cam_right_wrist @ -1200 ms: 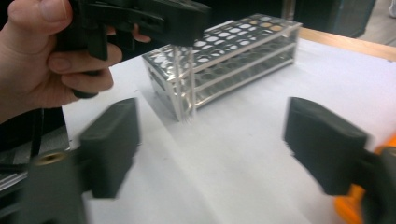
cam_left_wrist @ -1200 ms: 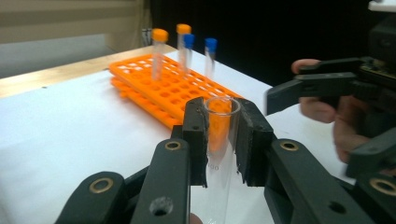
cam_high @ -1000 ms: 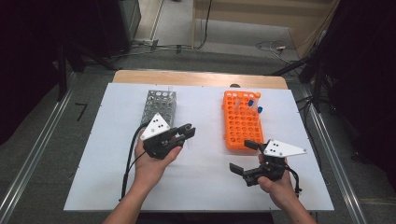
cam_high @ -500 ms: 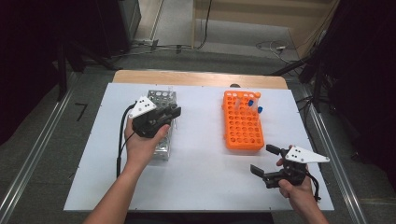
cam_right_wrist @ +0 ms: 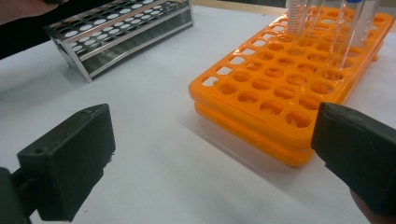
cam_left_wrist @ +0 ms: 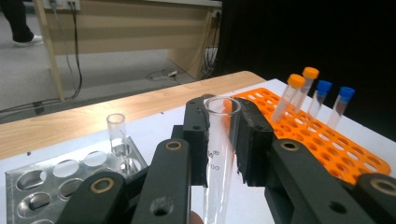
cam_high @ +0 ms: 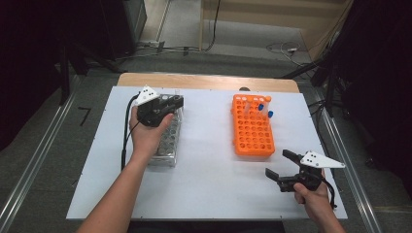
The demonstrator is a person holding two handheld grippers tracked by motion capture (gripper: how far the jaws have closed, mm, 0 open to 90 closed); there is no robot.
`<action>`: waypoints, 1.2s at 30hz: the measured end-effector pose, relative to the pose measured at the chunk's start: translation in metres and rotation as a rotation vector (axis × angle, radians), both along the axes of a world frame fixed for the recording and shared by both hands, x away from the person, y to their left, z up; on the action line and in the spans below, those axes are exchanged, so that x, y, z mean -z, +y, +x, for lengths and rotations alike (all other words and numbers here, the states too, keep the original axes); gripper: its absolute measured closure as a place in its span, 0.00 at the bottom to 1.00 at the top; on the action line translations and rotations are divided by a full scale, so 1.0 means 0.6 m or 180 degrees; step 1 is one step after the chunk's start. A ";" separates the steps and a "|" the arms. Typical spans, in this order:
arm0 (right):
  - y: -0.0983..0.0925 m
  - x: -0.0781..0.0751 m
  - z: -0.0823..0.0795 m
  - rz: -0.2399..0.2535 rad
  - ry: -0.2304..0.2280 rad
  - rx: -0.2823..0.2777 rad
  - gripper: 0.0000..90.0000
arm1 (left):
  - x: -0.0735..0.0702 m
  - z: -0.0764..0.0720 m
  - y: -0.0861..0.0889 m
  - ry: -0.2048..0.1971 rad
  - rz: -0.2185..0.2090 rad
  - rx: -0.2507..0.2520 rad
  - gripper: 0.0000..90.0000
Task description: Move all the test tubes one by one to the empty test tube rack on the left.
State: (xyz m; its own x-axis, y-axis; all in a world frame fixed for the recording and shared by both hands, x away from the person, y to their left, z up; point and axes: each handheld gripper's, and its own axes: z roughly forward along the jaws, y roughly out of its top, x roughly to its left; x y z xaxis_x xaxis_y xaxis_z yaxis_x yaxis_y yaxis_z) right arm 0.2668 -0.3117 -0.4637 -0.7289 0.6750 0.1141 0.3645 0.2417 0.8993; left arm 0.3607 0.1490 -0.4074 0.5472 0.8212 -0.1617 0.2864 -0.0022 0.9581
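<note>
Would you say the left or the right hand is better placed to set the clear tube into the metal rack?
Left: the left gripper is shut on the clear tube right over the metal rack; the right gripper is open, near the orange rack.

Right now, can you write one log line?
left hand-held gripper: shut on glass test tube | over metal rack | right hand-held gripper: open, empty

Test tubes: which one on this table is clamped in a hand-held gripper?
The uncapped clear tube between the left hand-held gripper jaws; another uncapped tube stands in the metal rack.
</note>
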 end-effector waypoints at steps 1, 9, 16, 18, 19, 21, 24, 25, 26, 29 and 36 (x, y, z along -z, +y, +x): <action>0.000 0.000 0.000 0.0000 -0.0009 0.0003 0.00 | 0.000 0.004 0.001 -0.0001 0.0010 -0.0008 0.85; -0.002 0.002 0.001 -0.0014 -0.0029 0.0050 0.00 | -0.003 0.037 0.005 -0.0002 0.0033 -0.0130 0.85; -0.004 0.003 0.002 -0.0017 -0.0035 0.0099 0.00 | -0.010 0.067 0.010 -0.0017 0.0050 -0.0241 0.85; -0.004 0.003 0.002 -0.0023 -0.0038 0.0093 0.00 | -0.011 0.074 0.010 -0.0014 0.0080 -0.0288 0.85; -0.003 0.003 0.002 -0.0025 -0.0038 0.0091 0.00 | -0.010 0.078 0.011 -0.0018 0.0069 -0.0309 0.85; -0.003 0.004 0.002 -0.0030 -0.0048 0.0081 0.00 | -0.008 0.086 0.013 -0.0006 0.0051 -0.0368 0.85; -0.005 0.004 0.003 -0.0030 -0.0048 0.0091 0.00 | 0.001 0.096 0.014 0.0042 0.0016 -0.0419 0.85; -0.005 0.004 0.003 -0.0022 -0.0045 0.0095 0.00 | 0.003 0.099 0.014 0.0057 0.0027 -0.0439 0.85; -0.006 0.005 0.003 -0.0022 -0.0047 0.0097 0.00 | 0.006 0.101 0.013 0.0054 0.0061 -0.0470 0.85; -0.008 0.005 0.004 -0.0026 -0.0030 0.0112 0.00 | 0.013 0.108 0.011 0.0069 0.0102 -0.0530 0.85; -0.008 0.007 0.005 -0.0020 -0.0028 0.0106 0.01 | 0.029 0.117 0.004 0.0206 0.0246 -0.0564 0.85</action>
State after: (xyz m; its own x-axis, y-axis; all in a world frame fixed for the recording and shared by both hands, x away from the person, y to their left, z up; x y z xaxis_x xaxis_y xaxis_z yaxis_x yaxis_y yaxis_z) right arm 0.2700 -0.3165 -0.4676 -0.7071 0.6995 0.1035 0.3645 0.2351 0.9010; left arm 0.4311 0.1515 -0.4246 0.3836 0.9151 -0.1246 0.3497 -0.0191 0.9367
